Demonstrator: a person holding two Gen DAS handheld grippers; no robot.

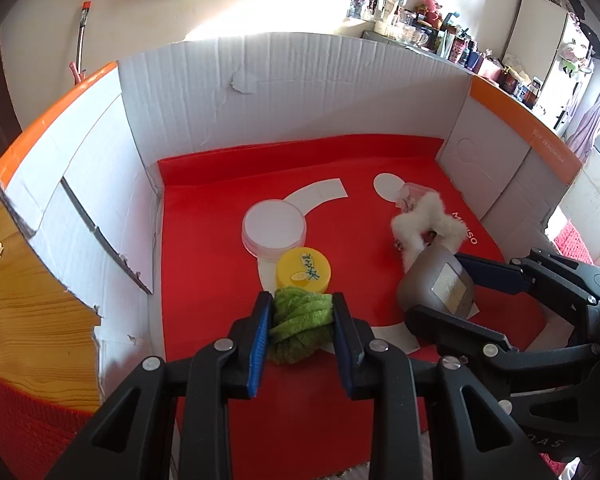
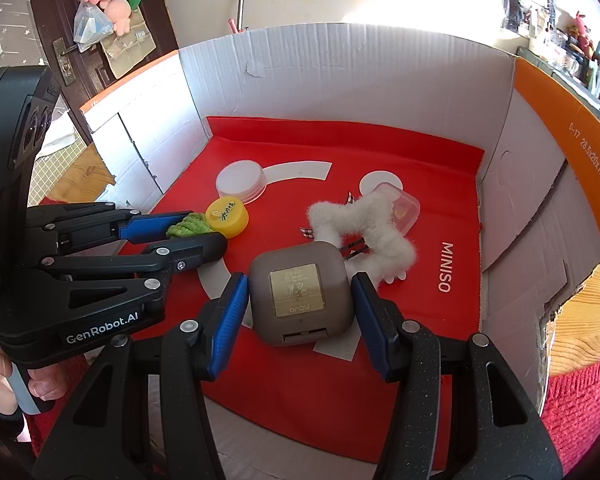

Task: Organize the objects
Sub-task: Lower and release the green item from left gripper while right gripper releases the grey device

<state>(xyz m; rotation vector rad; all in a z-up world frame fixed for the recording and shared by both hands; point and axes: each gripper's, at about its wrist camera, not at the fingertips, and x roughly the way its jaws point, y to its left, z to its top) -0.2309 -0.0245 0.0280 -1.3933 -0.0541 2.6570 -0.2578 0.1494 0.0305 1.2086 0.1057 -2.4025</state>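
Observation:
Inside a white cardboard box (image 1: 284,92) with a red floor, my left gripper (image 1: 302,312) is shut on a green fuzzy scrunchie (image 1: 300,322), low over the floor, right behind a yellow lidded jar (image 1: 303,270). It also shows in the right wrist view (image 2: 198,236) with the scrunchie (image 2: 188,229). My right gripper (image 2: 300,304) straddles a grey square box (image 2: 300,298) with a gold label; the left pad touches it, a small gap shows at the right pad. The grey box also shows in the left wrist view (image 1: 436,284).
A white round jar (image 1: 274,226), a white fluffy hair clip (image 2: 364,224) and a small clear container (image 2: 400,206) lie on the red floor. The box walls (image 2: 520,152) surround it on three sides. A wooden table (image 1: 28,320) lies outside.

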